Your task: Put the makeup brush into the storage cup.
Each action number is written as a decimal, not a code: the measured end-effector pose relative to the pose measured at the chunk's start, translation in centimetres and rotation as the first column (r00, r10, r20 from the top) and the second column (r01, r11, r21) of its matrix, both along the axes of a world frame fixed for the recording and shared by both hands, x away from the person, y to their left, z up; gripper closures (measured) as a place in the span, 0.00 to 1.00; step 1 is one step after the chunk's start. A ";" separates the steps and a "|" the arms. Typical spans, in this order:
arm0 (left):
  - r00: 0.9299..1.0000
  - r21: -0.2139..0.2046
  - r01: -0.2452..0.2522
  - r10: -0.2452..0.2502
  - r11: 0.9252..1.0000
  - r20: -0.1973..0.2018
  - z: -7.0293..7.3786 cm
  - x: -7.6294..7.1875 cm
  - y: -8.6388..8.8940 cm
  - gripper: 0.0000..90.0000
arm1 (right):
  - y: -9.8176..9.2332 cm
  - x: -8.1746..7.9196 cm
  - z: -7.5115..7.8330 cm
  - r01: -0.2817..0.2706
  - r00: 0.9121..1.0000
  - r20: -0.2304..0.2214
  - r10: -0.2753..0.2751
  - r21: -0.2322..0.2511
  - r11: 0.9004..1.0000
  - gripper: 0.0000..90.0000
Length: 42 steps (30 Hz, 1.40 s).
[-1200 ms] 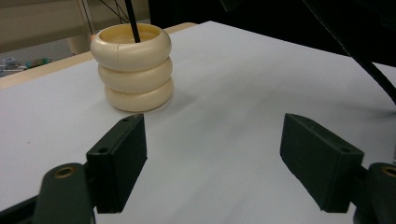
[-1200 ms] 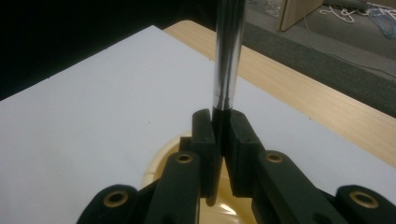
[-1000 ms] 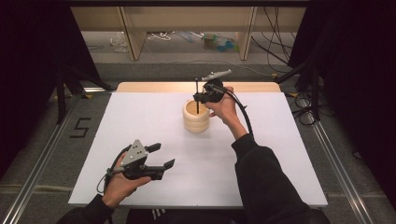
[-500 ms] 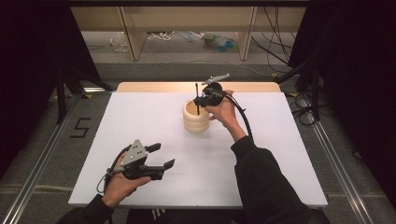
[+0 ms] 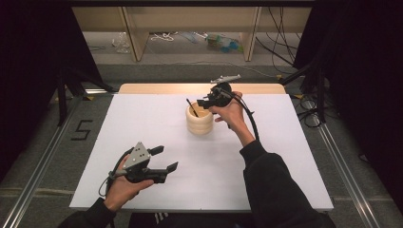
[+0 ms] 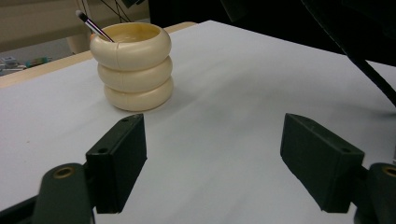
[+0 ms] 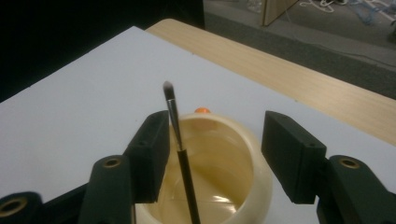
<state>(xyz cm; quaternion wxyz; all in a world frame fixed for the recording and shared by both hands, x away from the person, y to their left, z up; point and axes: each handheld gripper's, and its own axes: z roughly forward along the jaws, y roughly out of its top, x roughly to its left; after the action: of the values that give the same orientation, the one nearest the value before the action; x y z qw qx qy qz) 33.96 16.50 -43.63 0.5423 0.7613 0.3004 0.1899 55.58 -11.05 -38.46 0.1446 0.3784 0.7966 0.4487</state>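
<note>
Thin black brush (image 5: pixel 192 107) leaning tilted, bristles up, in cream ringed holder (image 5: pixel 199 124), mid-table.

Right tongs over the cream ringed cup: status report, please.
Right tongs just opened, thin black brush between the jaws, unpressed. Brush leans inside cream ringed cup. Left tongs open, idle above white table. Nothing in the way.

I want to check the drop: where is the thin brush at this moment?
In the high view the brush stands in the cream ringed cup at mid-table, leaning on its left rim, just left of the right gripper, whose jaws have just been opening.
</note>
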 end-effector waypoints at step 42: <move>0.999 -0.023 -0.012 0.011 1.000 -0.034 0.0 -0.1 0.1 0.25 | -4.5 -6.8 2.0 0.002 0.995 0.104 -0.007 0.053 0.999 0.29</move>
<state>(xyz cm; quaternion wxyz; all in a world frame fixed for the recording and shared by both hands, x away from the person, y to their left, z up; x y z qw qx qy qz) 33.82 16.59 -43.63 0.5448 0.7563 0.3161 0.1768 48.76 -15.52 -36.50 0.1767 0.3601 0.7749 0.4886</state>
